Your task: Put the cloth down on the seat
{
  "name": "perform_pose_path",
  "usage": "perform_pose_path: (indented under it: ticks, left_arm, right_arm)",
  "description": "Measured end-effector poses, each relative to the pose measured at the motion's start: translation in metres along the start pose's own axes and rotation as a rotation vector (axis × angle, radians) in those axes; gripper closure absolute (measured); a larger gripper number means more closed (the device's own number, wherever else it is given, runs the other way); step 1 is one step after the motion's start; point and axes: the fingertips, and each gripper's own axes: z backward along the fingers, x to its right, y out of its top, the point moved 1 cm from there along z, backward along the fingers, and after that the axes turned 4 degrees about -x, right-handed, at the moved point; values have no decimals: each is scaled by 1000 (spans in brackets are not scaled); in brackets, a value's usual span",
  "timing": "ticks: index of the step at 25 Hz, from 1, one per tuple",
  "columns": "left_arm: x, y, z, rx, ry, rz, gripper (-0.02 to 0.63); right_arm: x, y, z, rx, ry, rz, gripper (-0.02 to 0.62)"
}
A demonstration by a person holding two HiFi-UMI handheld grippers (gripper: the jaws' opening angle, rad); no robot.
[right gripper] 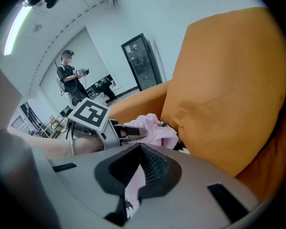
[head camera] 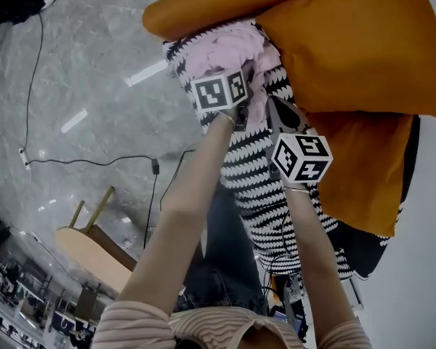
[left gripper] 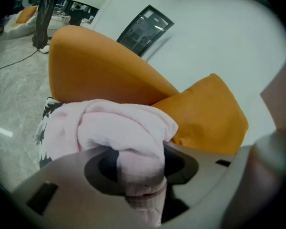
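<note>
**Operator:** What could go wrong from here?

**Spotter:** The bunched pale pink cloth [head camera: 229, 49] already lies on the black-and-white zigzag knitted throw [head camera: 265, 187] that hides the seat. It sits right against the plump orange fabric cushion [head camera: 349, 42]. The danger, as I judge it, is your exit. A thick fold is wedged deep in your left gripper [left gripper: 139, 168]. If you pull away from the cushion before spreading those jaws fully, the cloth will likely drag along and could slide off the throw. The loose knit could snag and come up too.

**Operator:** And the jaws themselves?

**Spotter:** Your left jaws are clamped on that pink fold, which fills the gap between them. On your right gripper [right gripper: 136, 173], just beside the cushion, the jaws are drawn nearly together. A thin strip of pale fabric with a dark mark shows in the slit. You may be pinching the cloth or the throw, or only seeing fabric through the gap; I cannot tell which.
</note>
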Motion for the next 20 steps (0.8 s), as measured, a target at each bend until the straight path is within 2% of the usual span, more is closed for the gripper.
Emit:
perform_pose_path:
  ticks: [10, 15, 20]
  left_arm:
    - [-3, -10, -4, -20, 87, -32, 374]
    - [-7, -13, 8, -26, 143, -43, 323]
    - [-16, -17, 35, 6, 151, 0, 307]
  right_arm:
    - [-2, -5, -7, -2, 8, 8, 588]
    - [-6, 6, 2, 24, 1, 16, 588]
    - [-19, 13, 8, 55, -3, 20, 588]
